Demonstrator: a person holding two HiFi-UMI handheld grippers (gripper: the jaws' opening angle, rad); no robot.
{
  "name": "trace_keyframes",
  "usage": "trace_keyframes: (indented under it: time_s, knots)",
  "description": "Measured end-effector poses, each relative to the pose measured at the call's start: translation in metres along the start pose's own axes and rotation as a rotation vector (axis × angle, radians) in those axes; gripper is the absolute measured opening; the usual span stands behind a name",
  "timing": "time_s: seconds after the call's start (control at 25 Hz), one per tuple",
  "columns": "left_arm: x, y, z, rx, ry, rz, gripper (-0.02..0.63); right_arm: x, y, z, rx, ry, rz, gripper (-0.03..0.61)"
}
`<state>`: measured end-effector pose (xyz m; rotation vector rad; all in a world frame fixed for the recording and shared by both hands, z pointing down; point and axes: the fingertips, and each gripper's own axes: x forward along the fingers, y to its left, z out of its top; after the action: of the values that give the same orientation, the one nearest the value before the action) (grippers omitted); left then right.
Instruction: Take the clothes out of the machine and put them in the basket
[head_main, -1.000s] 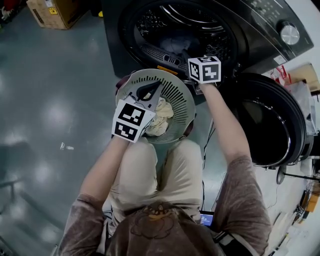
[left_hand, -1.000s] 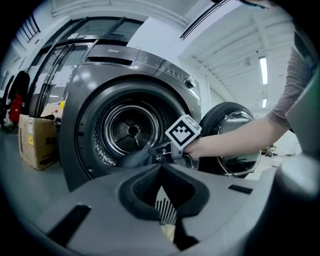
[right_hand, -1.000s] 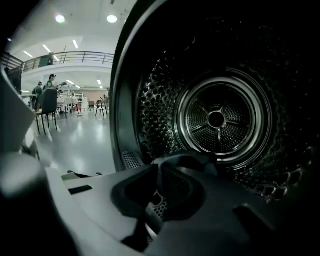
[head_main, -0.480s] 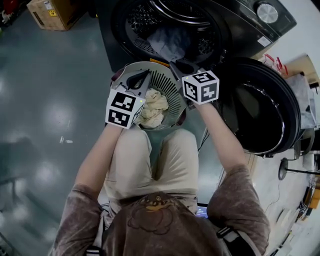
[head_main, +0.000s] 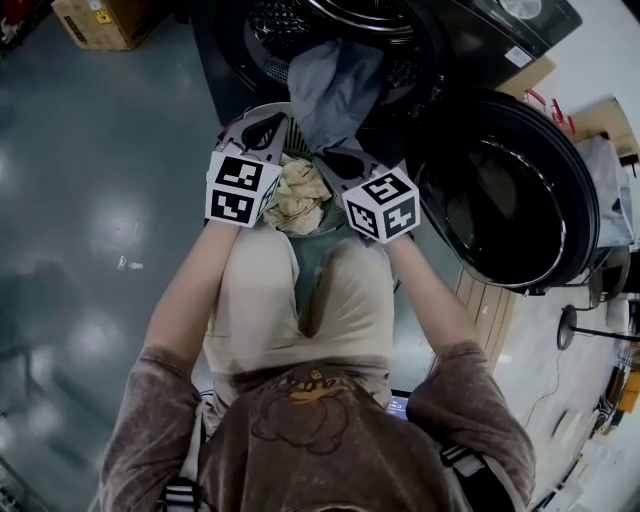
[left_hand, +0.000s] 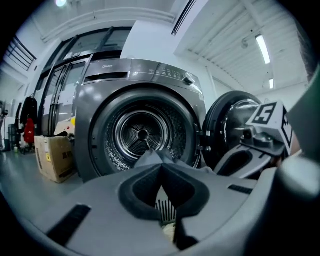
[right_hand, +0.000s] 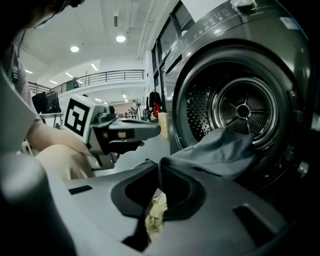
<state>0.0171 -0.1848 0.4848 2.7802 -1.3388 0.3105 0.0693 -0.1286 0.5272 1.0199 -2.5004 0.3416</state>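
The step in hand is the carry from machine to basket. The right gripper (right_hand: 161, 167) is clenched on an edge of a grey-blue garment (head_main: 335, 85). The cloth runs from its tips ahead and to its right, up to the mouth of the washing machine drum (right_hand: 243, 111), where its far end lies over the lip. So the garment is only partly out.

The basket (left_hand: 165, 211) sits directly beneath both grippers, against the person's knees. A bundle of cream clothes (head_main: 297, 195) lies in it, showing through the gap under the right gripper's jaws.

The left gripper (left_hand: 161, 172) hangs just beside the right one, over the basket's near-left side. Its jaws are pressed together and nothing seems to be pinched between them; the grey cloth lies beyond its tips.

Next, I judge, the right gripper needs to draw the rest of the garment clear of the drum lip. It should then bring the cloth over the basket opening and part its jaws there. The trailing end could snag on the door (head_main: 510, 190) opening or drape outside the basket rim.
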Motion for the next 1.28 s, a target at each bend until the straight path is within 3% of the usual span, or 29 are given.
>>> trace_keyframes:
  time_s: [0.28, 0.52, 0.68, 0.8, 0.92, 1.0, 1.28]
  knots:
    - [-0.002, 0.000, 0.002, 0.000, -0.004, 0.008, 0.008, 0.005, 0.061, -0.026, -0.028, 0.055, 0.138, 0.015]
    - [-0.005, 0.003, 0.002, -0.015, -0.009, 0.012, 0.008, 0.002, 0.073, -0.041, -0.037, 0.084, 0.166, 0.017]
    - [-0.006, 0.006, 0.000, -0.024, -0.004, 0.017, 0.008, 0.003, 0.063, -0.042, -0.045, 0.059, 0.119, 0.035]
    - [-0.006, 0.007, 0.000, -0.033, -0.004, 0.021, 0.008, 0.003, 0.062, -0.040, -0.067, 0.060, 0.113, 0.151]
    - [-0.005, 0.006, 0.000, -0.030, -0.007, 0.017, 0.008, 0.003, 0.051, -0.034, -0.063, 0.048, 0.089, 0.170]
    - [-0.006, 0.007, 0.000, -0.036, -0.010, 0.017, 0.008, 0.004, 0.033, -0.026, -0.038, 0.019, 0.053, 0.170]
    - [-0.008, 0.005, 0.001, -0.054, -0.019, 0.002, 0.008, 0.024, -0.068, 0.016, -0.010, -0.054, -0.144, 0.271]
